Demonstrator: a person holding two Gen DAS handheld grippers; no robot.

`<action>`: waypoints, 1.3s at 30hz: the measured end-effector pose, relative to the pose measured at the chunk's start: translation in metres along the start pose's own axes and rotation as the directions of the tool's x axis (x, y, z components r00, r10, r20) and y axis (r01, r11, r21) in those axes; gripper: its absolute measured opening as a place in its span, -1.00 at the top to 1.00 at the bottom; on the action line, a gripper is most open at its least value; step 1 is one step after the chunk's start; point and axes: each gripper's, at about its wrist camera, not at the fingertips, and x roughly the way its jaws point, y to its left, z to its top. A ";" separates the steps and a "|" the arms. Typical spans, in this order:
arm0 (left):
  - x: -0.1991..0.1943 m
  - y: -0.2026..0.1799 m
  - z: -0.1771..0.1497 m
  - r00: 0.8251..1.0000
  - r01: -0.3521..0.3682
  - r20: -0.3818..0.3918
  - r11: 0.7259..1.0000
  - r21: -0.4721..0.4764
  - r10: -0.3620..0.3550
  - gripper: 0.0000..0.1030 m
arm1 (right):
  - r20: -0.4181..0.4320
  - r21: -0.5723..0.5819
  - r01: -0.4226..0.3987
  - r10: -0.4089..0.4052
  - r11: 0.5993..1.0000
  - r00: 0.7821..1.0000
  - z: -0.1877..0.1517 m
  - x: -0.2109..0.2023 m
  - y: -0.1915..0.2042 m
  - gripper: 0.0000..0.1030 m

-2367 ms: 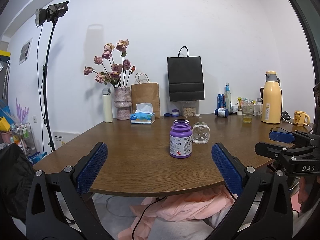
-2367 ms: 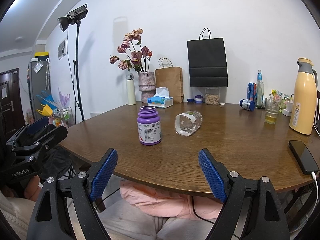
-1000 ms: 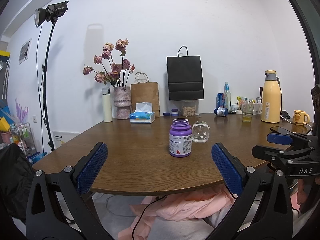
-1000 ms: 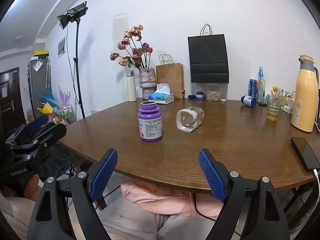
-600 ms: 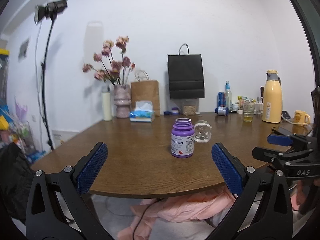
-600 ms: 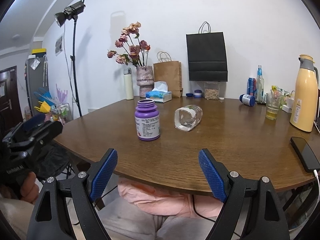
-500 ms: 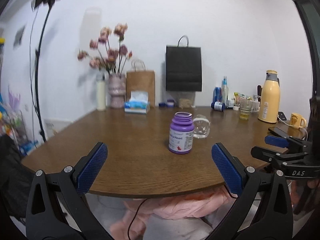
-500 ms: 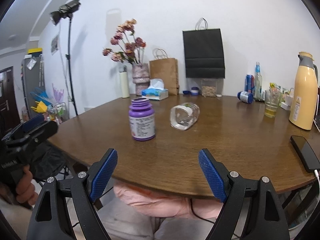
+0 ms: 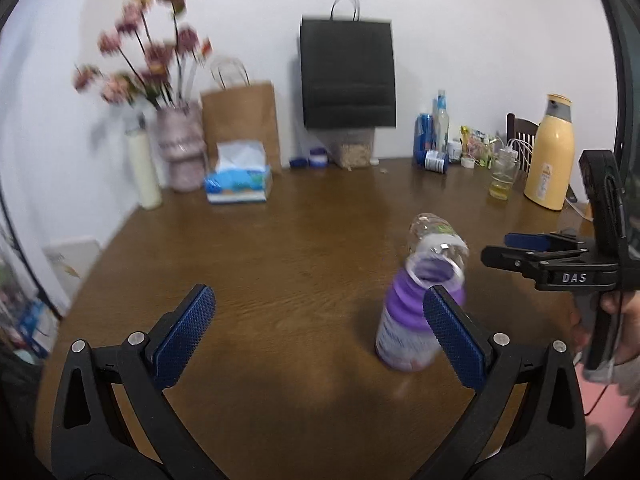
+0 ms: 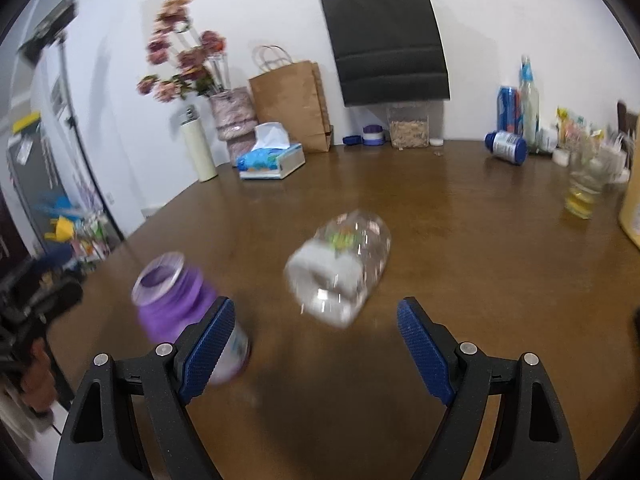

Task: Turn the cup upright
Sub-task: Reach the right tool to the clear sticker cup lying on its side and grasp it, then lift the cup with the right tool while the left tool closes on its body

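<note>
A clear glass cup [image 10: 342, 266] lies on its side on the brown wooden table [image 10: 460, 240], its mouth toward me. In the left wrist view the cup [image 9: 434, 236] lies just behind a purple bottle [image 9: 412, 320]. My right gripper [image 10: 316, 344] is open, low over the table, with the cup just ahead between its fingers. My left gripper [image 9: 316, 340] is open and empty, over the table left of the bottle; its right finger overlaps the bottle. The right gripper also shows in the left wrist view [image 9: 516, 248].
The purple bottle [image 10: 180, 312] stands left of the cup, by my right gripper's left finger. At the back stand a flower vase [image 9: 180, 152], tissue box [image 9: 238, 182], paper bags [image 9: 240, 120], a glass of yellow drink [image 9: 502, 178] and a yellow thermos [image 9: 550, 156].
Both grippers have moved forward and up over the table toward the cup and bottle, which now look much nearer. The cup has not moved. Both stay open.
</note>
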 end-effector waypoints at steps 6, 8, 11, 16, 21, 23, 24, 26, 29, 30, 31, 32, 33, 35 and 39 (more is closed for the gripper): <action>0.072 0.010 0.041 0.994 0.080 -0.083 0.997 0.022 -0.078 -1.00 | -0.133 0.026 0.007 -0.004 1.000 0.991 0.034 0.071 -0.002 -0.70; 0.090 0.012 0.048 0.991 0.091 -0.103 0.996 0.023 -0.088 -1.00 | -0.184 0.011 0.013 -0.010 1.000 0.983 0.041 0.096 -0.002 -0.69; 0.123 0.021 0.061 0.985 0.091 -0.141 0.995 -0.031 -0.095 -0.99 | -0.245 -0.018 -0.039 0.033 0.999 0.969 0.050 0.127 -0.002 -0.41; 0.159 0.025 0.082 0.981 0.132 -0.134 0.987 -0.092 -0.143 -0.97 | -0.232 -0.102 -0.128 0.102 0.987 0.967 0.076 0.155 0.001 -0.30; 0.208 0.027 0.093 0.972 0.103 -0.192 0.982 -0.158 -0.133 -0.46 | -0.288 -0.251 -0.308 0.233 0.918 0.929 0.085 0.183 0.030 -0.32; 0.231 0.025 0.089 0.957 0.064 -0.270 0.984 -0.163 -0.107 -0.11 | -0.283 -0.298 -0.334 0.252 0.894 0.926 0.084 0.186 0.038 -0.33; 0.239 0.026 0.085 0.951 0.083 -0.279 0.978 -0.191 -0.135 -0.11 | -0.285 -0.304 -0.349 0.265 0.886 0.921 0.084 0.187 0.039 -0.34; 0.247 0.030 0.080 0.945 0.107 -0.278 0.965 -0.238 -0.173 -0.11 | -0.297 -0.300 -0.383 0.296 0.874 0.908 0.083 0.190 0.040 -0.34; 0.255 0.029 0.078 0.915 0.157 -0.318 0.945 -0.285 -0.248 -0.10 | -0.328 -0.306 -0.419 0.319 0.855 0.889 0.078 0.193 0.041 -0.34; 0.255 0.028 0.077 0.913 0.169 -0.314 0.941 -0.294 -0.261 -0.10 | -0.343 -0.314 -0.426 0.317 0.849 0.884 0.074 0.196 0.044 -0.34; 0.255 0.026 0.076 0.912 0.177 -0.309 0.939 -0.296 -0.270 -0.10 | -0.362 -0.318 -0.434 0.315 0.843 0.877 0.074 0.199 0.049 -0.34; 0.255 0.023 0.075 0.910 0.179 -0.315 0.941 -0.286 -0.269 -0.07 | -0.363 -0.326 -0.435 0.314 0.839 0.877 0.073 0.198 0.050 -0.35; 0.255 0.018 0.073 0.913 0.162 -0.328 0.953 -0.257 -0.243 0.00 | -0.349 -0.341 -0.429 0.311 0.837 0.884 0.072 0.195 0.053 -0.35; 0.253 0.016 0.072 0.921 0.143 -0.323 0.960 -0.240 -0.218 0.00 | -0.329 -0.356 -0.418 0.306 0.836 0.893 0.072 0.189 0.052 -0.44; 0.252 0.032 0.070 0.929 0.094 -0.322 0.958 -0.271 -0.182 0.00 | -0.335 -0.352 -0.412 0.298 0.840 0.894 0.073 0.183 0.035 -0.60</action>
